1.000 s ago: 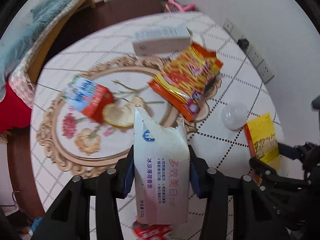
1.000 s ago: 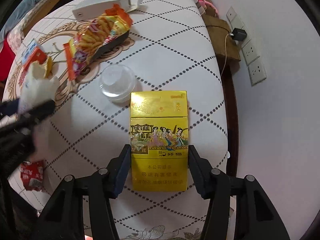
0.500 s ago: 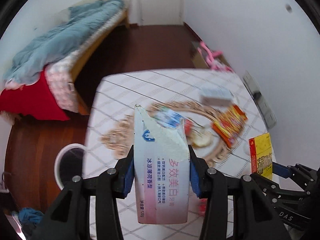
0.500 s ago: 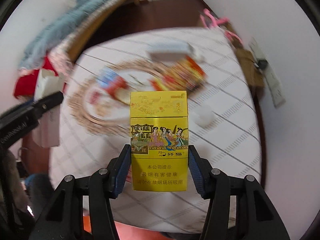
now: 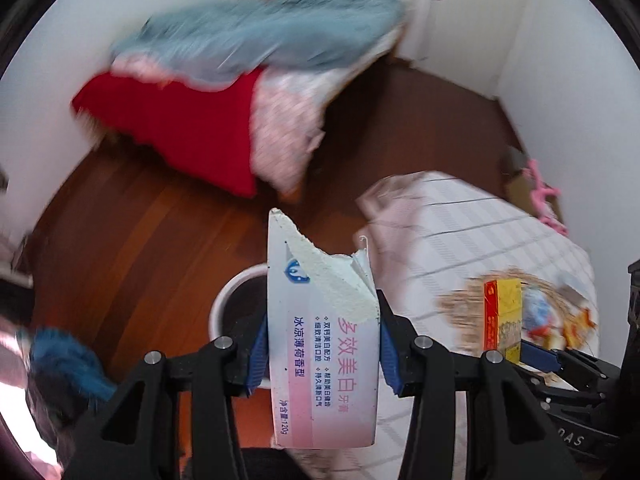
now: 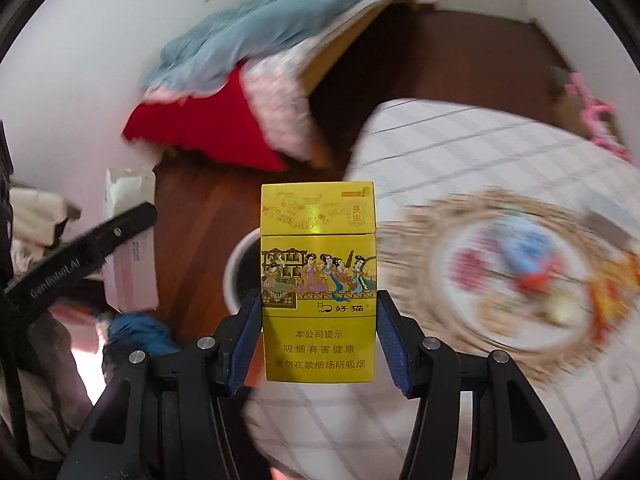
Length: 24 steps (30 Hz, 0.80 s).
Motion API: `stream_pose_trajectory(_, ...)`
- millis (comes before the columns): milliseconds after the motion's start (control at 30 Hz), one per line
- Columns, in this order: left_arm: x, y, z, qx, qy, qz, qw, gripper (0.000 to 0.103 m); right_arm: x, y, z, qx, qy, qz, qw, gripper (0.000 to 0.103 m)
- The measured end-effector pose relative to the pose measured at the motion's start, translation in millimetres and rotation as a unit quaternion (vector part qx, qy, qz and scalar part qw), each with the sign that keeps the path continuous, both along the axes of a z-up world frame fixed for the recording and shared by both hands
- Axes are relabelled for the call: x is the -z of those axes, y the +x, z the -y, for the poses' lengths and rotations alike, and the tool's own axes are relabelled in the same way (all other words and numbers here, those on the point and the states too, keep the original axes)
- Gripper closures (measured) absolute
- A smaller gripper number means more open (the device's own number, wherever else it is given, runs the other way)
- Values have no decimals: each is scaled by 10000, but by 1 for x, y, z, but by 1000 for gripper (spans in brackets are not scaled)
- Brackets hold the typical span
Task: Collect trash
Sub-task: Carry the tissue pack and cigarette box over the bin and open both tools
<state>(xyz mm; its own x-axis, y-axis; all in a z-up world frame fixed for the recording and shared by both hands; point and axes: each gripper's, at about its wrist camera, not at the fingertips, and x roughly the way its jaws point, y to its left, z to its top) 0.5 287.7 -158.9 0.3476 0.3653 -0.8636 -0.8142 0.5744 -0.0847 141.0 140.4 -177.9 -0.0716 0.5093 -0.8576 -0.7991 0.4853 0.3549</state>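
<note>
The bed (image 5: 240, 80) fills the far side of your room, blue blanket (image 6: 256, 28) heaped on a red cover, all of it smeared with blur. Brown floor (image 5: 140, 232) runs from it toward you. On your right sits the desk (image 6: 460, 148) under its white checked cloth, and the litter (image 6: 532, 272) on its flowered middle is too blurred to name piece by piece.

Down on the floor, just off the desk's edge, there's the white-rimmed bin (image 5: 236, 296), dark inside. In both wrist views it sits right behind what you're carrying, partly hidden by it.

Your left gripper (image 5: 322, 350) is clamped on the torn toothpaste box (image 5: 320, 344), blue pads pressed flat on both long sides. The box stands upright in the jaws, ragged top edge up, out over the floor with the bin's rim showing at its left side. From the right wrist you can see that same box (image 6: 130, 240) sticking up past the left gripper's black finger (image 6: 86, 252).

Your right gripper (image 6: 318, 338) is gripping the yellow cigarette pack (image 6: 318, 280), pads tight on both sides, pack upright and square to the camera. It hangs over the gap between bin and desk edge. In the left wrist view that pack (image 5: 502, 316) shows edge-on at the right, in front of the desk.

A blue cloth (image 5: 68, 364) lies bunched on the floor at far left.
</note>
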Motion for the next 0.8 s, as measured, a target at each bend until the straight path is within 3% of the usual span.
stream_pose_trajectory(200,73,-37,-67,-538,-918,-131,9942,59,70,-32,-116,-647,-661,-239,9954,46)
stream_pose_trajectory(400,147,-58,-104,-966,-1890,-233,9769,56,143,-43,-194,-980,-1431,-275,9845,46)
stream_pose_trajectory(433,156,-62,-108,-1053,-1952,-245,9748,46,153,-42,-203,-983,-1535,-267,9829,46)
stream_pose_trajectory(467,165,-67,-112,-1168,-2014,-274,9721,28,167,-43,-215,-1019,-1675,-262,9802,45)
stream_pose_trajectory(533,172,-75,-117,-1319,-2080,-320,9687,11,187,-45,-232,-1092,-1901,-349,9750,45)
stream_pose_trajectory(567,174,-81,-118,-1392,-2089,-369,9673,8,196,-44,-238,-1115,-1991,-375,9729,43)
stream_pose_trajectory(667,176,-88,-118,-1444,-1900,-669,9688,6,213,-43,-252,-1134,-2244,-247,9676,19)
stream_pose_trajectory(800,167,-96,-114,-1541,-1438,-1046,9719,6,209,-48,-257,-1147,-2283,-93,9667,0)
